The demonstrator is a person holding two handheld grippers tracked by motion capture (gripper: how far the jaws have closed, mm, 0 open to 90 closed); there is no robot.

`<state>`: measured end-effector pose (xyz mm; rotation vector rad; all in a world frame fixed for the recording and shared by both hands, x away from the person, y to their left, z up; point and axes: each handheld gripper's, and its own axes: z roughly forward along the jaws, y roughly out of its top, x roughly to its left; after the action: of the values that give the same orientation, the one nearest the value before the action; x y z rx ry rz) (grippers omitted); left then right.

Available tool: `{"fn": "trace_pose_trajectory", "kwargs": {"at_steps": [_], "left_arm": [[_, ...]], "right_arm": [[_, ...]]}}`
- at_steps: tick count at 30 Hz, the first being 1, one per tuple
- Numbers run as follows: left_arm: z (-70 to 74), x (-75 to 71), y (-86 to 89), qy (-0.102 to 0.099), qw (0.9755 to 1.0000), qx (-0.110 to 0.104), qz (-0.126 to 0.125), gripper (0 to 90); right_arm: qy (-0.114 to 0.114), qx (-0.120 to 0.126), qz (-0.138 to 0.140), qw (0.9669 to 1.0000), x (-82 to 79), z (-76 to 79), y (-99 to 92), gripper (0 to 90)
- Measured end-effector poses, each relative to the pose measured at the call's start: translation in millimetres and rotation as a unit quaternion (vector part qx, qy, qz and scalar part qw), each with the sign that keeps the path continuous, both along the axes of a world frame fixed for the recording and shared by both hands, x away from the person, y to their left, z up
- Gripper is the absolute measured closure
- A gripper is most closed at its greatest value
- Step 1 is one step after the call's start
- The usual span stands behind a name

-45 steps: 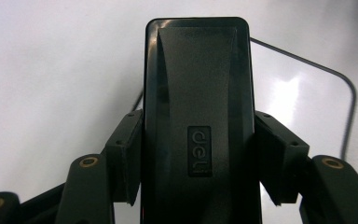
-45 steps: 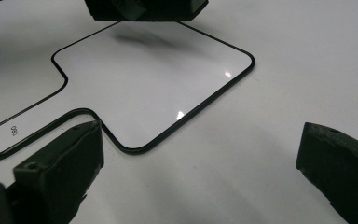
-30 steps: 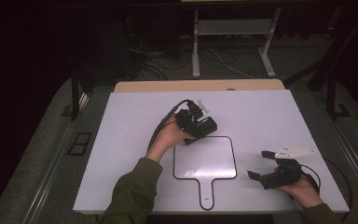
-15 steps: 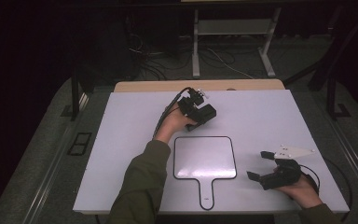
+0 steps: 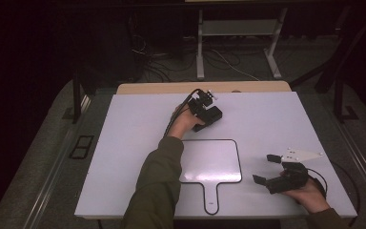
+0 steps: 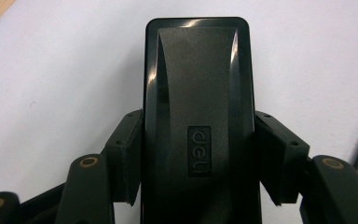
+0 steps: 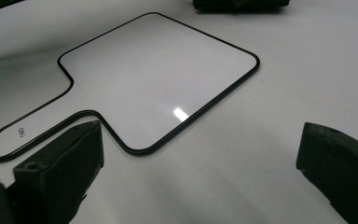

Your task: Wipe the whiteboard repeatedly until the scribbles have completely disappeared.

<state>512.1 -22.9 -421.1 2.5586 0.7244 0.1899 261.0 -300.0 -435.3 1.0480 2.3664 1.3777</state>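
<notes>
A black block eraser point(image 6: 198, 93) with a small embossed label sits lengthwise between the jaws of my left gripper point(image 6: 198, 144), whose pads point(image 6: 129, 144) press on both its long sides. From above, that gripper point(image 5: 208, 114) and the eraser point(image 5: 213, 116) are low over the white table, just beyond the far edge of a small black-rimmed whiteboard point(image 5: 209, 162) whose handle points to the front edge. My right gripper point(image 5: 263, 168) rests at the front right, open, with nothing between its fingers. In its own view, the right gripper point(image 7: 200, 172) faces the whiteboard point(image 7: 154, 79).
The white tabletop point(image 5: 124, 143) has bare room left and right of the board. A wooden strip point(image 5: 147, 88) runs along its far edge. Beyond it are a dark floor, cables and a metal stand point(image 5: 200, 52).
My left hand has carried the eraser away from the whiteboard's top edge, farther back and a little right, and lower toward the table. The right gripper has stayed put.
</notes>
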Motion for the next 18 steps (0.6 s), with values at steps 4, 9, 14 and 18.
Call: {"fn": "trace_pose_trajectory", "kwargs": {"at_steps": [4,9,14,18], "left_arm": [[-2.8,2.3,-0.5,0.007,0.9999,0.008,-0.001,38.7],[-5.5,2.6,-0.7,0.006,1.0,0.007,0.001,38.7],[-5.9,2.3,-1.2,0.002,1.0,0.008,0.0,38.5],[-7.6,2.5,-1.2,0.003,1.0,0.007,-0.004,36.4]], "right_arm": [[0.0,0.001,0.0,1.0,-0.3,0.3,-0.3,0.0],[0.0,0.001,0.0,1.0,-0.2,0.4,-0.2,0.0],[-0.001,0.001,0.0,1.0,-0.1,0.1,0.2,0.0],[-0.001,0.001,0.001,1.0,-0.2,0.2,0.2,0.0]]}}
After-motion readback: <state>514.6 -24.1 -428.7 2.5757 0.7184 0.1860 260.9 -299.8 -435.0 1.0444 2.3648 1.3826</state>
